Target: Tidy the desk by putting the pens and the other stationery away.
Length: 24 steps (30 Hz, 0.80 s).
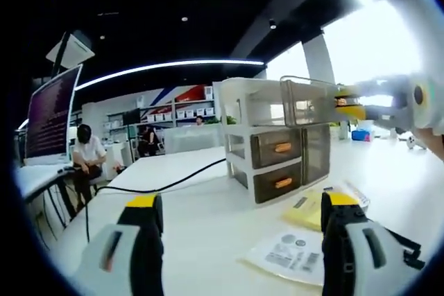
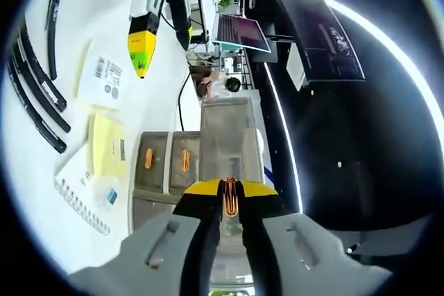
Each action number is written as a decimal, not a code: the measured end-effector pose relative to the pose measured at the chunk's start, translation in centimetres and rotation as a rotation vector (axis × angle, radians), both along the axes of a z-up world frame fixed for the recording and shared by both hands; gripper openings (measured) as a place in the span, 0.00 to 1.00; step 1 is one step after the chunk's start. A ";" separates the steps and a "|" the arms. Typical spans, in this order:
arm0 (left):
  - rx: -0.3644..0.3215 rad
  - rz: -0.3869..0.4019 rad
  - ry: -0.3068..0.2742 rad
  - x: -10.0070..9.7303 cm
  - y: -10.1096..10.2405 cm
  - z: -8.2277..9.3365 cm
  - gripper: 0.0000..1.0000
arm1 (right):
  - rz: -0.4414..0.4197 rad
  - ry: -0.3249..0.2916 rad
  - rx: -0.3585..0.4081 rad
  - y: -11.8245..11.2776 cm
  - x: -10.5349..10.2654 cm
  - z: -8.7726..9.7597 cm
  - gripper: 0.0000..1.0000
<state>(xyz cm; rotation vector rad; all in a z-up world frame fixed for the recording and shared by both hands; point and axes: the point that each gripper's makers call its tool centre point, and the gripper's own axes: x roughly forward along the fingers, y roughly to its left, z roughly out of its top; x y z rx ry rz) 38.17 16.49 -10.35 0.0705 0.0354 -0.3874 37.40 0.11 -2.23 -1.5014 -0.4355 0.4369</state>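
Note:
A white drawer unit (image 1: pixel 277 157) (image 2: pixel 166 164) with two shut grey drawers stands on the white desk (image 1: pixel 194 227). Its clear top drawer (image 1: pixel 305 102) (image 2: pixel 225 136) is pulled out. My right gripper (image 2: pixel 230 188) is shut on an orange paper clip (image 2: pixel 230 199) and hangs right over that open drawer. In the left gripper view the right gripper (image 1: pixel 350 105) reaches in from the right at the drawer's edge. My left gripper (image 1: pixel 241 202) (image 2: pixel 156 36) is open, holds nothing and hovers over the desk in front of the unit. Several black pens (image 2: pixel 38 95) lie on the desk.
A yellow sticky pad (image 1: pixel 305 209) (image 2: pixel 107 145), a white printed sheet (image 1: pixel 291 254) (image 2: pixel 100 74) and a spiral notebook (image 2: pixel 80 195) lie near the unit. A black cable (image 1: pixel 166 186) crosses the desk. A laptop (image 1: pixel 52 112) stands at the far end, where a person (image 1: pixel 87 154) sits.

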 end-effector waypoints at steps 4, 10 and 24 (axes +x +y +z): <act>0.002 0.006 0.012 0.1 0.1 -0.3 0.95 | 0.014 0.013 0.027 -0.1 -0.2 0.0 0.11; 0.014 -0.003 -0.005 -0.1 -0.1 0.1 0.93 | 0.088 0.085 0.082 1.0 -1.5 -0.3 0.05; 0.034 -0.047 -0.041 -0.6 -2.0 0.2 0.88 | 0.045 0.261 0.495 -4.7 -2.5 -3.5 0.11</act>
